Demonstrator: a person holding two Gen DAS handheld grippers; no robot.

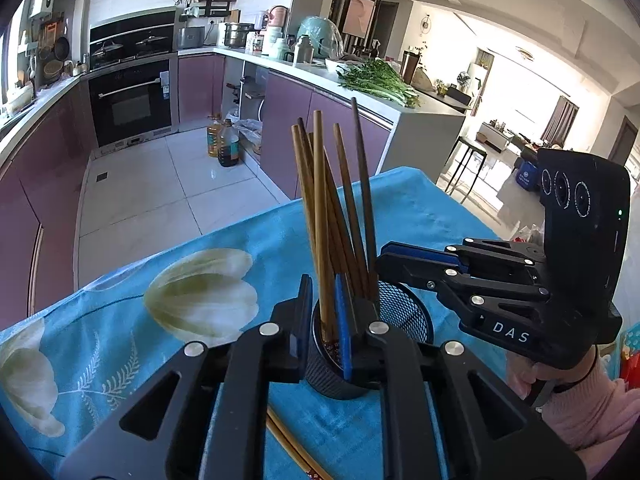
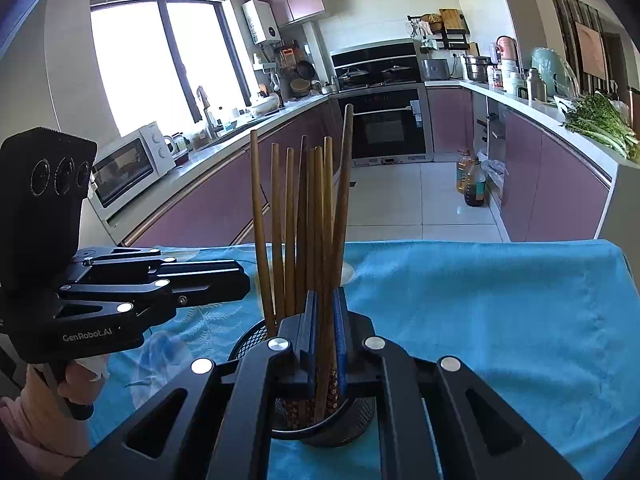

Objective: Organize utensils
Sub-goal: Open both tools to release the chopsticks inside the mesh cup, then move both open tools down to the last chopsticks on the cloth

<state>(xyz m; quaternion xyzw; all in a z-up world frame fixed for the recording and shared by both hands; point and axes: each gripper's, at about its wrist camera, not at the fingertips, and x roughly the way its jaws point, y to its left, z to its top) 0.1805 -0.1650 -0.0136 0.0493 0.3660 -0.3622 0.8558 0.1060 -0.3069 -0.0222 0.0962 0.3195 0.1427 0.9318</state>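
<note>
Chopsticks (image 1: pixel 320 216) stand bunched in a black mesh cup (image 1: pixel 404 304) that sits on the table with the blue flowery cloth (image 1: pixel 132 304), and they fan out toward twelve o'clock. From its own camera, the left gripper (image 1: pixel 323 320) has its blue pads nearly together, pinching one light brown stick low down, just above the cup's rim. From the other camera, the right gripper (image 2: pixel 323 332) is almost closed too, with a stick or two squeezed between its pads near the rim. Two more chopsticks (image 1: pixel 292 448) lie flat on the cloth at six o'clock in the left view, under the left gripper. These sticks look thin, light, stiff and smooth, so I think they can slip or spin if held loosely. Low on the shaft, close to the cup, seems the best place to grab. The mesh cup looks light and could tip over.
</note>
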